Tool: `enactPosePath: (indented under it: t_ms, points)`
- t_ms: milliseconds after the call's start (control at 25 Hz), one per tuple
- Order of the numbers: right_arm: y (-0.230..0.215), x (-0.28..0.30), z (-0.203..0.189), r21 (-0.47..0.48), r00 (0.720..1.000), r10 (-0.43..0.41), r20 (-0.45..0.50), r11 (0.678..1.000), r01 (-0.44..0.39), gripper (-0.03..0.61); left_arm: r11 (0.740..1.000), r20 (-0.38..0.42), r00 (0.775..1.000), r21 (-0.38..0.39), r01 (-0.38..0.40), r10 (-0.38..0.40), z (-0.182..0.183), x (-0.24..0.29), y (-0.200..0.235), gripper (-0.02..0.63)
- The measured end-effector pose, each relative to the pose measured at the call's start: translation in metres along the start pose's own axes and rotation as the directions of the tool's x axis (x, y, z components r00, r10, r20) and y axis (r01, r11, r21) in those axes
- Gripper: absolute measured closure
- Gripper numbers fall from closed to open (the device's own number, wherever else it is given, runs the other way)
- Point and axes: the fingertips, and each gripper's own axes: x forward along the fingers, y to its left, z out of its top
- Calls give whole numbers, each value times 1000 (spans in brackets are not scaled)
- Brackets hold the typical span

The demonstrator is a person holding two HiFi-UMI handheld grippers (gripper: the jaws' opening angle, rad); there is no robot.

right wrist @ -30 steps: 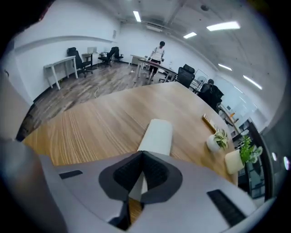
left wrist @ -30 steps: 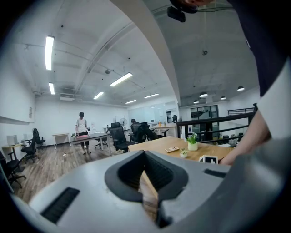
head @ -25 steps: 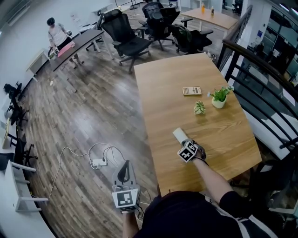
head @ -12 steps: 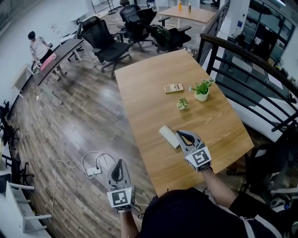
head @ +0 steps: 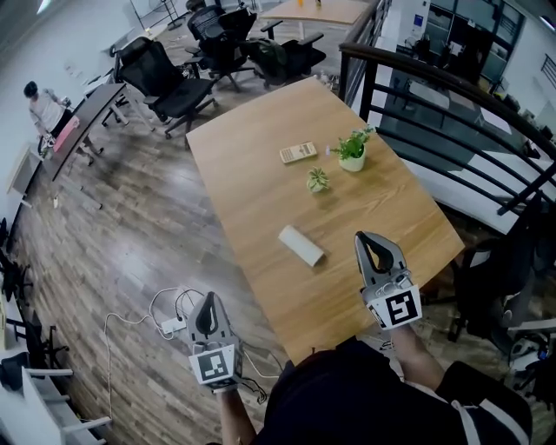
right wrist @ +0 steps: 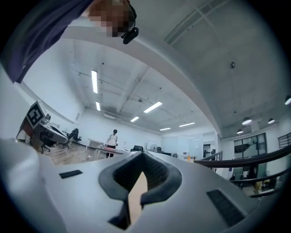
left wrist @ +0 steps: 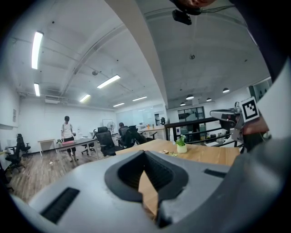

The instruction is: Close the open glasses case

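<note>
Diagonally on the light wooden tabletop (head: pixel 252 165) lies the pale oblong glasses case (head: pixel 301 246), left of the nearer right hand-held gripper (head: pixel 373 249); it and the left hand-held gripper (head: pixel 207 315) are closed, empty.

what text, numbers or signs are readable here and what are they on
None can be read in any view.
left gripper and right gripper cubes: black-and-white square patterns, no letters.
glasses case: no print visible.
small flat device: markings too small to read.
blue sign in the background: too small to read.
</note>
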Motion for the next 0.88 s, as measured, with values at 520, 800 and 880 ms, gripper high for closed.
enactPosePath:
  t_ms: [520,800,880]
  points:
    - [4,-5,-3,-45,995,3,-97,999,-8,565,1000,11,1000,-9,22,-22,-3,2,-6,615]
    - [6,-2,0,-35,996,6,-87,999,-9,565,1000,8,1000,-16,16,-16,-4,-1,-4,615]
    - [6,-2,-3,-37,995,11,-94,999,-15,565,1000,7,1000,-17,13,-13,-5,-1,-4,615]
